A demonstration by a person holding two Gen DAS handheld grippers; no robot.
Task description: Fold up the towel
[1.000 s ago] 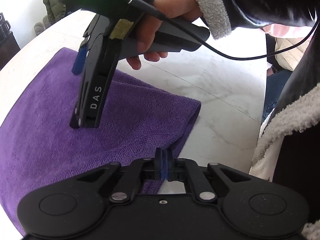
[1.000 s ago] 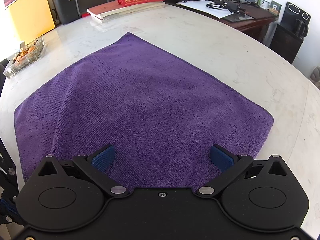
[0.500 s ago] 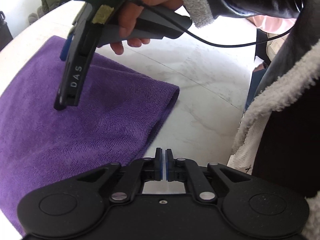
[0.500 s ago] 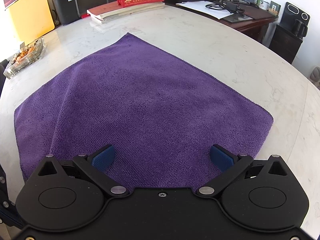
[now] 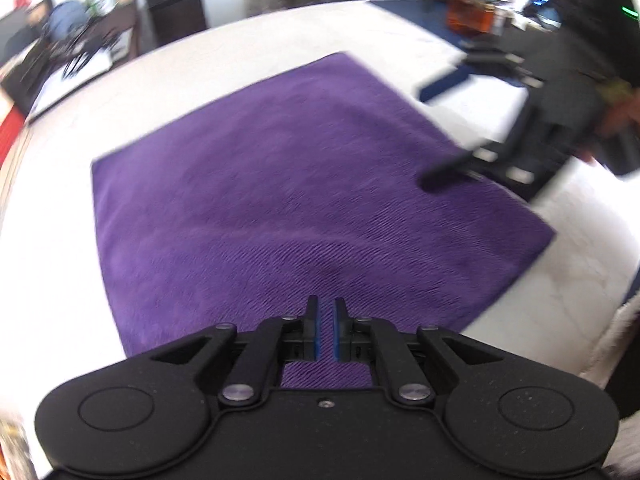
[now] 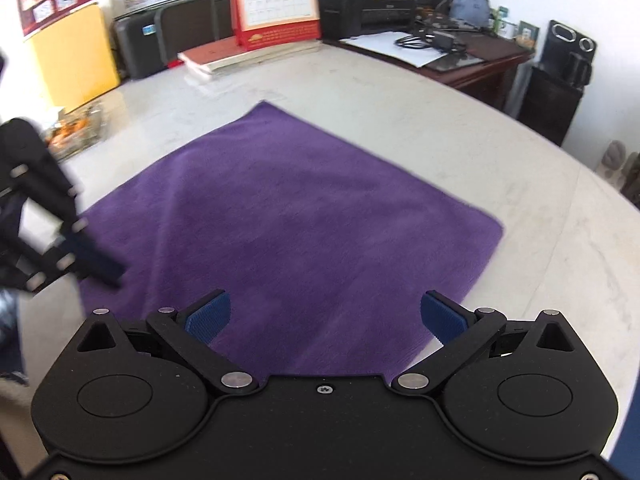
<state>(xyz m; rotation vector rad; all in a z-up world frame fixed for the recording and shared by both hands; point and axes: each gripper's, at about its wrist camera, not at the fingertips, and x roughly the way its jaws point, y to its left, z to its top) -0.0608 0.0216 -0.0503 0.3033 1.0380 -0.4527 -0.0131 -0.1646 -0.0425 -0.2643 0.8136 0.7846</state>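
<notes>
A purple towel (image 5: 288,200) lies flat on the white marble table (image 5: 560,280); it also shows in the right wrist view (image 6: 304,232). My left gripper (image 5: 326,330) hovers over the towel's near edge, its blue pads almost together with a narrow gap and nothing between them. My right gripper (image 6: 326,316) is open wide above the towel's near corner and empty. In the left wrist view the right gripper (image 5: 444,128) appears blurred at the right, fingers spread over the towel's right edge. In the right wrist view the left gripper (image 6: 96,268) is blurred at the left edge.
At the table's far side stand a red desk calendar (image 6: 276,4), stacked books (image 6: 240,56) and a glass dish of snacks (image 6: 76,132). A printer (image 6: 368,12) and a cluttered desk (image 6: 460,48) lie beyond. The person's coat (image 5: 624,344) is at the right.
My left gripper has swung round to face across the towel and its pads have parted slightly. My right gripper has lifted and drawn back a little, staying open.
</notes>
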